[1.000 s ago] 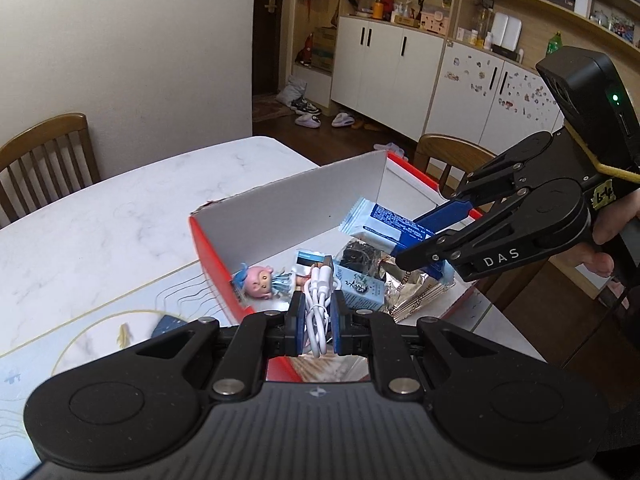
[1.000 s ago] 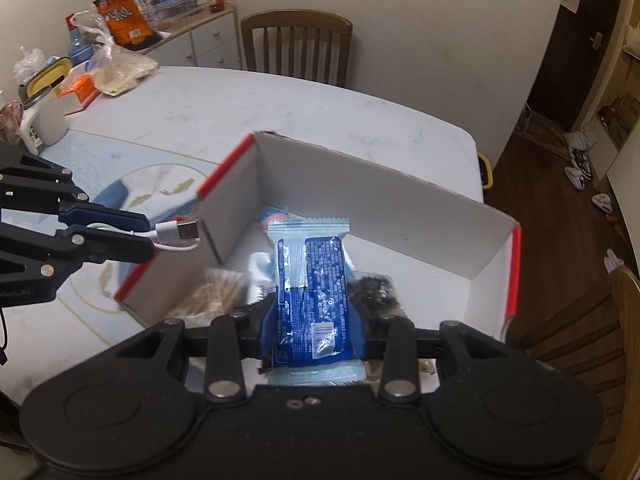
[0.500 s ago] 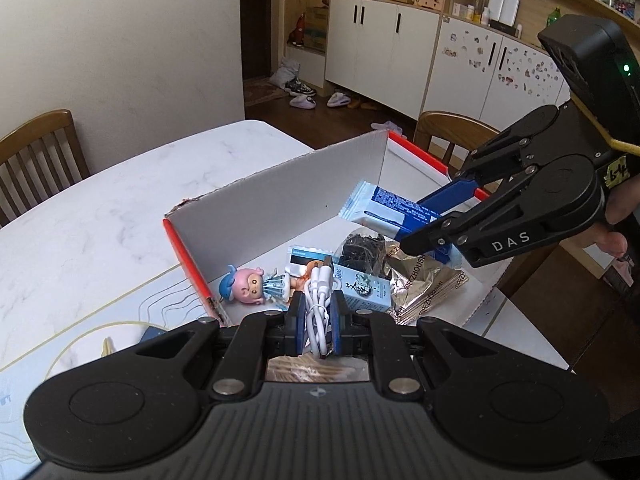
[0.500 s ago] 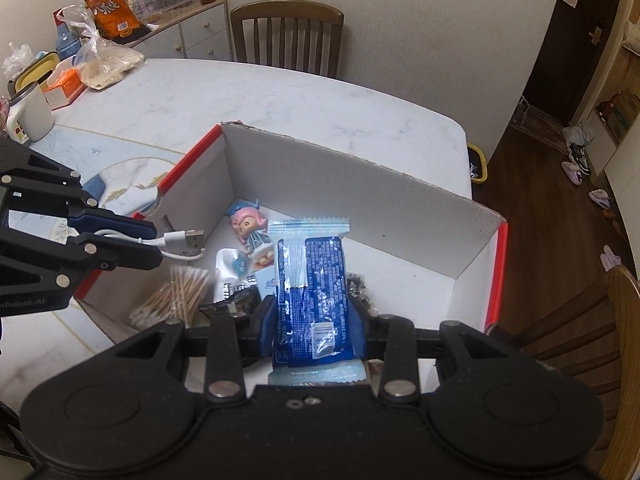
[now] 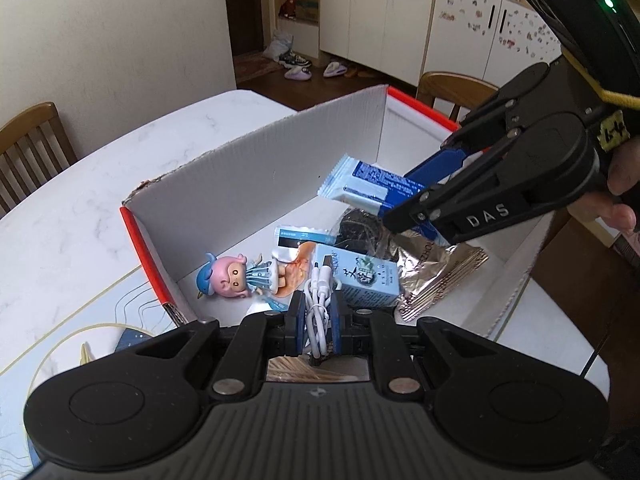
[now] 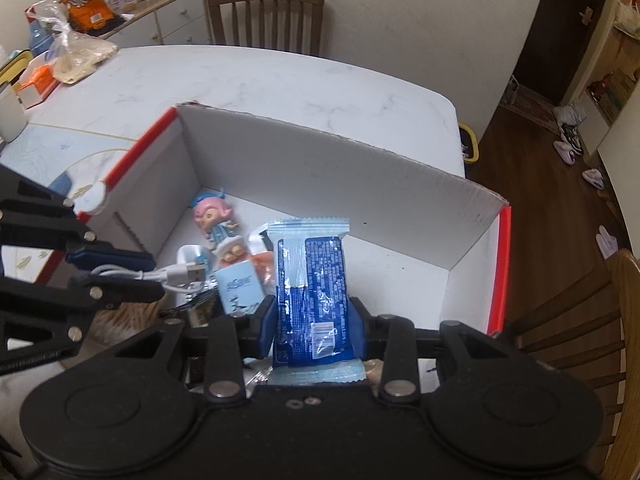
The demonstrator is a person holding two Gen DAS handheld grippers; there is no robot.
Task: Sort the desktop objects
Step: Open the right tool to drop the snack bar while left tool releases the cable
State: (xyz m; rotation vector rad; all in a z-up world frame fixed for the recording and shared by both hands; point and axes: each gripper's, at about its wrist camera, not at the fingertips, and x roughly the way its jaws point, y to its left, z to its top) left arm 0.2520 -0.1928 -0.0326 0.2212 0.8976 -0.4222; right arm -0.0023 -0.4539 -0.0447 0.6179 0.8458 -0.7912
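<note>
A white cardboard box (image 5: 256,172) (image 6: 320,160) with red edges stands on the marble table. My left gripper (image 5: 317,312) (image 6: 156,272) is shut on a coiled white USB cable (image 5: 318,300) (image 6: 176,274), held over the box's near-left part. My right gripper (image 6: 312,312) (image 5: 404,210) is shut on a blue snack packet (image 6: 310,280) (image 5: 368,182), held above the box's middle. Inside lie a pink-haired doll (image 5: 228,278) (image 6: 210,214), a small light-blue carton (image 5: 364,280) (image 6: 240,286), a silver foil bag (image 5: 436,264) and a dark bundle (image 5: 356,224).
Wooden chairs stand at the table's far side (image 6: 266,16), left (image 5: 32,140) and right (image 6: 600,320). Snack bags (image 6: 80,0) and a plastic bag (image 6: 76,56) sit at the far left. A patterned mat (image 5: 80,320) lies beside the box. White cabinets (image 5: 380,20) stand behind.
Both grippers have moved forward and down over the box, carrying the cable and the packet with them. More of the box's inside now shows.
</note>
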